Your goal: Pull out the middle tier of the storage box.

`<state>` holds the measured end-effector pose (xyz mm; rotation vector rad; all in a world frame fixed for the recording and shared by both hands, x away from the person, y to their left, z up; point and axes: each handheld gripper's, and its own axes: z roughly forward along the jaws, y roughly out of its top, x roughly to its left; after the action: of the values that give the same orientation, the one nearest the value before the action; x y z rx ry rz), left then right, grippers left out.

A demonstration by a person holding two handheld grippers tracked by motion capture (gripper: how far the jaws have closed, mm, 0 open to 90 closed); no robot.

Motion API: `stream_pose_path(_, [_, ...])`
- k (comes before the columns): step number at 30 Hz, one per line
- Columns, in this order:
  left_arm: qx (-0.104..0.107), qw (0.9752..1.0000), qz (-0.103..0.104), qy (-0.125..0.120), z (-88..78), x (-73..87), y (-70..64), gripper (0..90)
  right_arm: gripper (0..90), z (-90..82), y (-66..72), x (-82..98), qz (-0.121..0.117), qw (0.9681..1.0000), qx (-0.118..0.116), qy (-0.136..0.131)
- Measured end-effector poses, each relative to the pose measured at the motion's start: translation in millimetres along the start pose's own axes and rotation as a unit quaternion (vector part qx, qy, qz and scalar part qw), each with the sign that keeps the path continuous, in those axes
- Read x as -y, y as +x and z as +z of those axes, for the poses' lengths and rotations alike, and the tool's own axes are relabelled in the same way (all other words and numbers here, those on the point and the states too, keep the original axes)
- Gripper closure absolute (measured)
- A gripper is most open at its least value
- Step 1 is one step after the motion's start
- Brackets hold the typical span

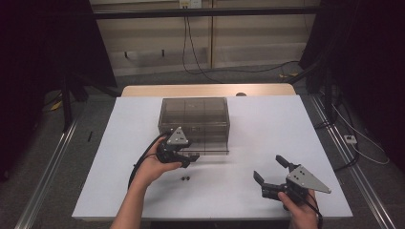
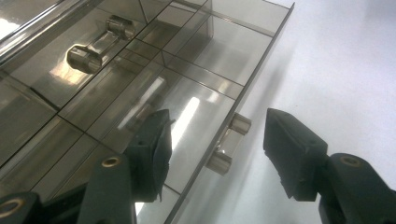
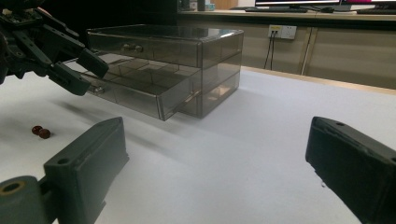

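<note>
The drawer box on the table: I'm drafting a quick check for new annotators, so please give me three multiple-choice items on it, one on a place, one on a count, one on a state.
1. Where do the two small dark red beads lie?
A. inside the pulled-out drawer
B. on the white table in front of the drawer box
C. on top of the box

2. How many beads lie there?
A. two
B. four
C. six

3. How is the lower drawer of the drawer box?
A. pushed fully in
B. taken out of the box
C. pulled partly out

Key: 1 B, they rest on the table near the left gripper; 2 A, a pair shows; 3 C, its front stands out from the box.
</note>
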<state>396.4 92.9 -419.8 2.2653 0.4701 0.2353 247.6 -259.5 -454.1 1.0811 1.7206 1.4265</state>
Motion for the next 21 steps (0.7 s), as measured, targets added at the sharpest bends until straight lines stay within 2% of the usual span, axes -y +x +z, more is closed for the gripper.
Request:
stream_pose_path(4, [0.008,0.9999,-0.011,0.002,-3.7,-0.9,1.5,39.9,4.5,-0.7,-0.2,-0.4,0.0,1.0,0.0,0.0])
stream_pose_path(10, [0.017,0.9993,-0.032,-0.007,-11.8,-2.6,2.7,38.2,4.5,-0.6,-0.5,-0.3,0.0,1.0,0.0,0.0])
stream_pose_path(13, [0.024,0.9991,-0.034,-0.005,-16.7,-4.7,2.3,34.8,4.5,-0.5,-0.2,-0.4,0.0,1.0,0.0,0.001])
stream_pose_path(14, [0.027,0.9987,-0.042,-0.009,-17.4,-5.0,0.7,33.6,4.5,-0.4,-0.3,-0.3,0.0,1.0,0.0,0.001])
stream_pose_path(17, [0.031,0.9989,-0.035,0.001,-21.6,-6.3,-1.1,30.1,4.5,-0.5,-0.5,-0.3,0.0,1.0,0.001,0.0])
stream_pose_path(21, [0.039,0.9984,-0.041,0.003,-26.6,-7.2,-4.0,25.8,4.5,-0.6,-0.4,-0.3,0.0,1.0,0.001,0.001])
